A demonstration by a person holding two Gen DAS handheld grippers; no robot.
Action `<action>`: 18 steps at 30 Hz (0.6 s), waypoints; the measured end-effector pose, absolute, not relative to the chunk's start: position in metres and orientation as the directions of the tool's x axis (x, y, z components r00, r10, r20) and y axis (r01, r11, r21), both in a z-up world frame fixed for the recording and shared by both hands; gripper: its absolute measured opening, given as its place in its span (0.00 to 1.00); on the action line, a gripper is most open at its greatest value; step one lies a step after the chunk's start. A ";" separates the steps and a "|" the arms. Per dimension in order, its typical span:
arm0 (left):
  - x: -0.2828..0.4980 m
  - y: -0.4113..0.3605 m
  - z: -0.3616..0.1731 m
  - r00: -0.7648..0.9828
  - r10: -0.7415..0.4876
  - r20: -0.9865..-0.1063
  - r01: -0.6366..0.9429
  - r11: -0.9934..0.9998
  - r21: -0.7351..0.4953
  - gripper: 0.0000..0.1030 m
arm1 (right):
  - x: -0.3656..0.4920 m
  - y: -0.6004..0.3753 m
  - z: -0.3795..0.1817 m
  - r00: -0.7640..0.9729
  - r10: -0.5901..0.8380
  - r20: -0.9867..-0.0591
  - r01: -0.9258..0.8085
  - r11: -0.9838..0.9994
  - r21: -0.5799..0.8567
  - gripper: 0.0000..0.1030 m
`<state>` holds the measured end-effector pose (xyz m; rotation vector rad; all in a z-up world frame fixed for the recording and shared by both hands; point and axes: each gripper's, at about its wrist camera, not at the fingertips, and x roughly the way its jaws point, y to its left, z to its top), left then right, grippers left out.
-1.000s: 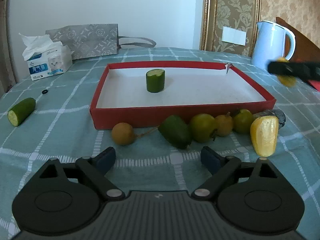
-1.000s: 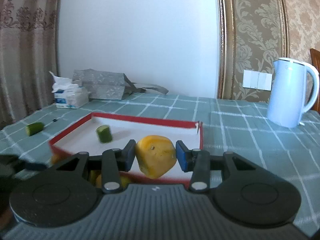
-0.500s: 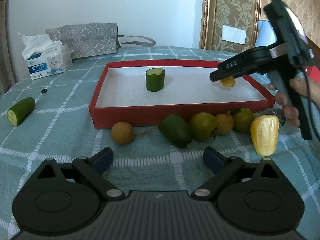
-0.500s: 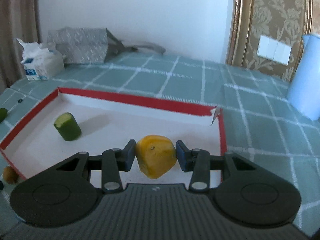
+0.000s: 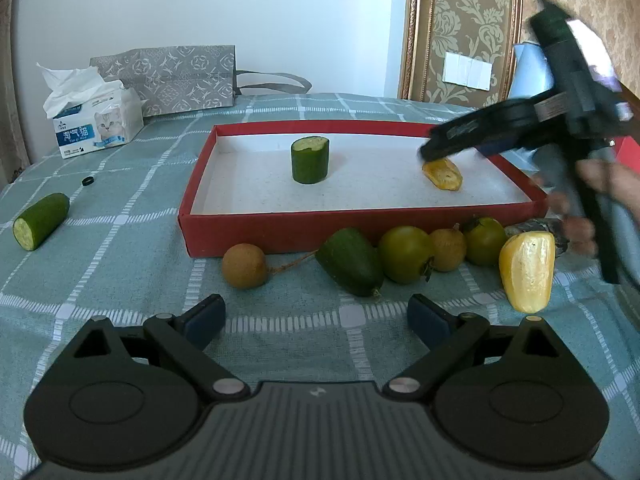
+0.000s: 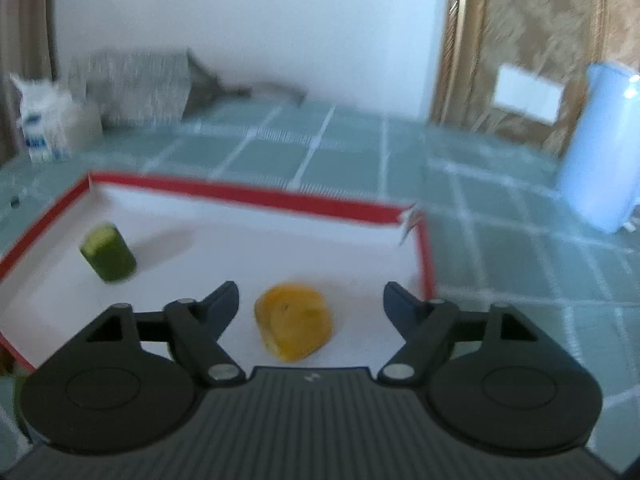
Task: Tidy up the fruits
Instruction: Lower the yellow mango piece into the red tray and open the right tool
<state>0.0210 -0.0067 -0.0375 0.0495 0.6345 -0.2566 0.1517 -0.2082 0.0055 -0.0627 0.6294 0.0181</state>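
- Right wrist view shows the right gripper point(image 6: 310, 300) with its jaws opening; the orange-yellow fruit chunk point(image 6: 294, 326) lies between them on the white floor of the shallow red-walled cardboard box point(image 6: 256, 196), and neither pad touches it.
- Left wrist view confirms this from the side: the chunk point(image 5: 442, 174) rests inside the box point(image 5: 360, 232) near its right wall, just under the tips of the right gripper point(image 5: 430, 152), which a person's hand point(image 5: 608, 184) holds by the handle.
- An upright cut green cucumber stub point(image 5: 310, 160) also stands in the box, well apart from the chunk.
- By the look of it, two pieces are stowed and most of the job remains.
- Still outside, along the box's near wall on the teal checked tablecloth point(image 5: 120, 280): a brown round longan-like fruit point(image 5: 244, 266), a dark green oval fruit point(image 5: 350, 266), a green-yellow round fruit point(image 5: 406, 254), a small tan fruit point(image 5: 448, 250), another green round fruit point(image 5: 484, 240) and a pale yellow glossy pepper-like piece point(image 5: 528, 270).
- A second green cucumber piece point(image 5: 40, 220) lies far off to the left.
- The left gripper point(image 5: 316, 316) hovers over the cloth in front of the row, jaws wide apart and empty.
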 end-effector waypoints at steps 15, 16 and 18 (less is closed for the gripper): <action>0.014 0.006 -0.033 0.821 -0.193 -0.537 0.168 0.981 -0.096 0.95 | -0.013 -0.255 0.010 0.962 -0.085 -0.258 0.094 0.995 0.022 1.00; 0.014 0.009 -0.033 0.821 -0.188 -0.539 0.155 0.982 -0.106 0.95 | -0.014 -0.253 0.011 0.966 -0.083 -0.246 0.090 0.996 0.016 1.00; 0.016 0.013 -0.032 0.820 -0.173 -0.546 0.135 0.985 -0.110 0.95 | -0.014 -0.250 0.010 0.966 -0.088 -0.243 0.088 0.996 -0.010 1.00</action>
